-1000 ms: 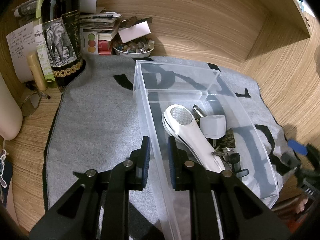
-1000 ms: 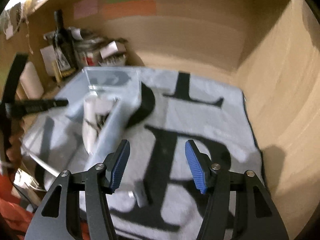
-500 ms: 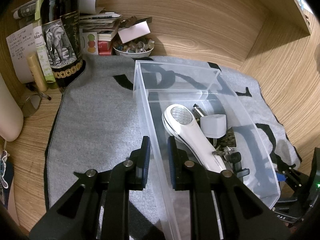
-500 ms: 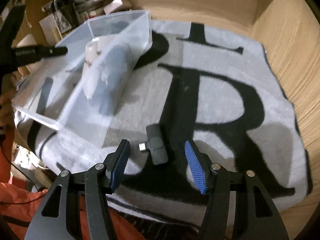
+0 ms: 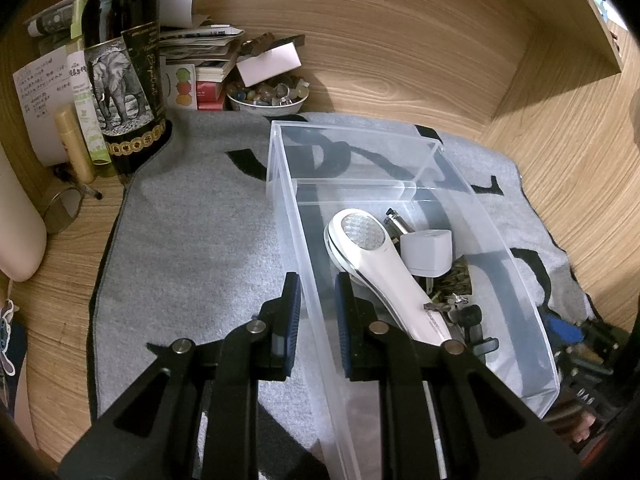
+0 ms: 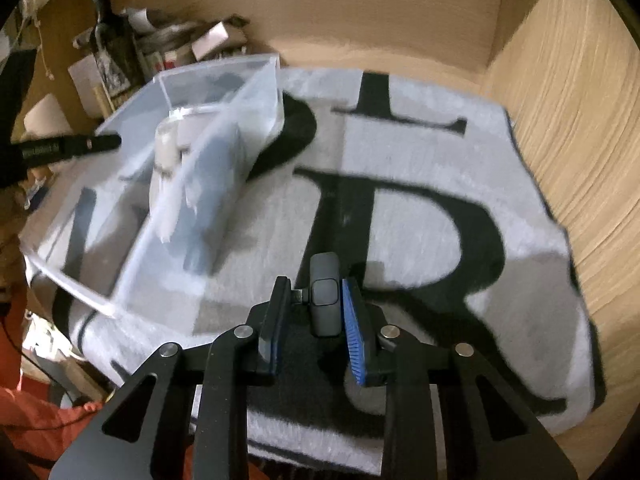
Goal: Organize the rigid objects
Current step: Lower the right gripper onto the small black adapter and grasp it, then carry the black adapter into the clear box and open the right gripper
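Observation:
A clear plastic bin sits on a grey blanket. It holds a white handheld device, a white charger cube and small dark items. My left gripper is shut on the bin's left wall. In the right wrist view, my right gripper is closed around a small black dongle with a plug on its left side, just over the blanket. The bin lies to its left.
A dark wine bottle, tubes, stacked papers and a bowl of small stones crowd the back left corner. Wooden walls enclose the back and right. The blanket's front edge hangs over the desk edge.
My right gripper dropped toward the blanket and its fingers closed around the black dongle. The left gripper stayed clamped on the bin wall.

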